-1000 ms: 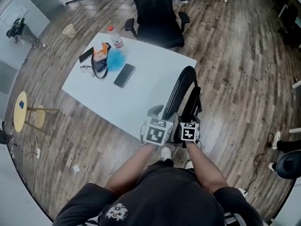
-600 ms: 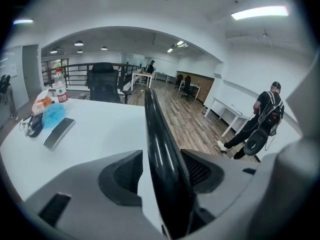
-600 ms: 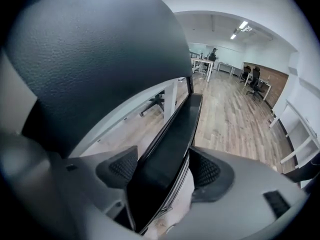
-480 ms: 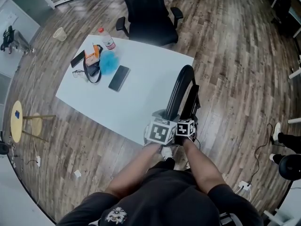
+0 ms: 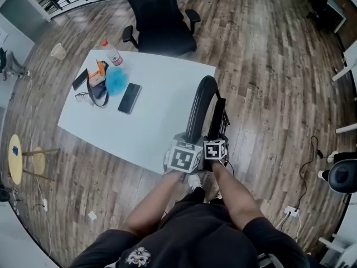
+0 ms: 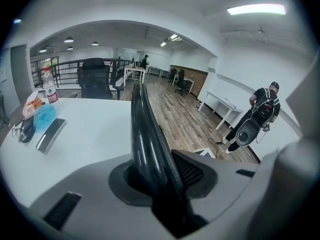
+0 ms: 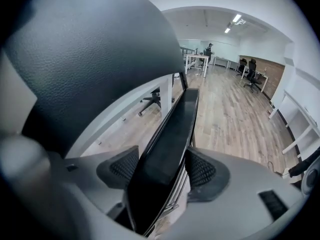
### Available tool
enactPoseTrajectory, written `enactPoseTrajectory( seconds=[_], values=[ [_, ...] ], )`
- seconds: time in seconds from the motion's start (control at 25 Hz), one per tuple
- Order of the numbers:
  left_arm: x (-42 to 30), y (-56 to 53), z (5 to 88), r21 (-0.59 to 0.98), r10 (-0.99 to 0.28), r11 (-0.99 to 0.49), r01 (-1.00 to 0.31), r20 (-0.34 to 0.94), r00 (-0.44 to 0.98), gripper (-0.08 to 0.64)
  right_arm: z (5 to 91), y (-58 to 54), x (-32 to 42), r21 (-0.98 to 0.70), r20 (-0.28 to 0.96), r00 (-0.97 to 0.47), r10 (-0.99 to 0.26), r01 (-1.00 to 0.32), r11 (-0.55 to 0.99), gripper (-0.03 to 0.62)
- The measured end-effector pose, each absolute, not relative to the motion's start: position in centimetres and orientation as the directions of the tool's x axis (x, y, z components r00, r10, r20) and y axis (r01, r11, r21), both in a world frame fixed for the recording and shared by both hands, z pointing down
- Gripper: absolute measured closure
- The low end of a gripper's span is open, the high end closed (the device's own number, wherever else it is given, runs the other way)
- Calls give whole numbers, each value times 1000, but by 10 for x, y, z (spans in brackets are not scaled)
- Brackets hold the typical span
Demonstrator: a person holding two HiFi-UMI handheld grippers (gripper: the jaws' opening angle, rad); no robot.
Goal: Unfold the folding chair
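The black folding chair (image 5: 199, 102) stands folded against the white table's right edge. My left gripper (image 5: 188, 140) sits over the top of its curved backrest (image 6: 145, 129). The jaws are closing, with the backrest bar between them and both pads (image 6: 192, 170) touching it. My right gripper (image 5: 215, 139) is just beside it, shut on the flat seat panel (image 7: 172, 134), with a mesh pad (image 7: 202, 170) pressed on each side of the panel. The chair's legs are hidden below my arms.
The white table (image 5: 162, 127) carries a phone (image 5: 129, 97), a bottle (image 5: 111, 53), a blue puff (image 5: 116, 80) and a bag with glasses. A black office chair (image 5: 159, 15) stands behind it. There is a yellow stool (image 5: 14, 158) at left and wooden floor to the right.
Both grippers have sunk a little onto the chair's top edge. The whole scene has slid left and up in the head view.
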State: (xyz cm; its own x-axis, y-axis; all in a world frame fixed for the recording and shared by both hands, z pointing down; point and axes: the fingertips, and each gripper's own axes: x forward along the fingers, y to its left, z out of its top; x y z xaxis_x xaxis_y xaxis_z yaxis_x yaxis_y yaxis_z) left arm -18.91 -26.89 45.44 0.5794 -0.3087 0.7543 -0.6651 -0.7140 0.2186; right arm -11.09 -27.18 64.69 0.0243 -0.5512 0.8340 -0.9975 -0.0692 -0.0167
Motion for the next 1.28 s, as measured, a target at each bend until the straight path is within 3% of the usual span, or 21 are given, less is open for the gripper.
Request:
enactPoseTrajectory(
  seconds=[0.48, 0.56, 0.76, 0.92, 1.28],
  values=[
    [-177, -263, 456, 249, -291, -708, -661, 750, 594, 439, 642, -233, -47, -109, 794, 13, -607, -981, -163, 288],
    [-174, -261, 461, 248, -283, -715, -654, 752, 595, 384, 640, -225, -30, -113, 782, -5, -623, -985, -134, 288],
    [-178, -264, 478, 207, -287, -710, -673, 788, 545, 348, 645, -205, 7, -281, 740, -175, -649, -958, -62, 285],
    [-176, -262, 492, 192, -275, -707, -680, 812, 515, 348, 662, -185, 18, -448, 713, -352, -607, -894, -7, 218],
    [-147, -239, 542, 197, -205, -692, -695, 869, 451, 348, 722, -126, 134, -526, 724, -323, -609, -830, -184, 192]
  ],
)
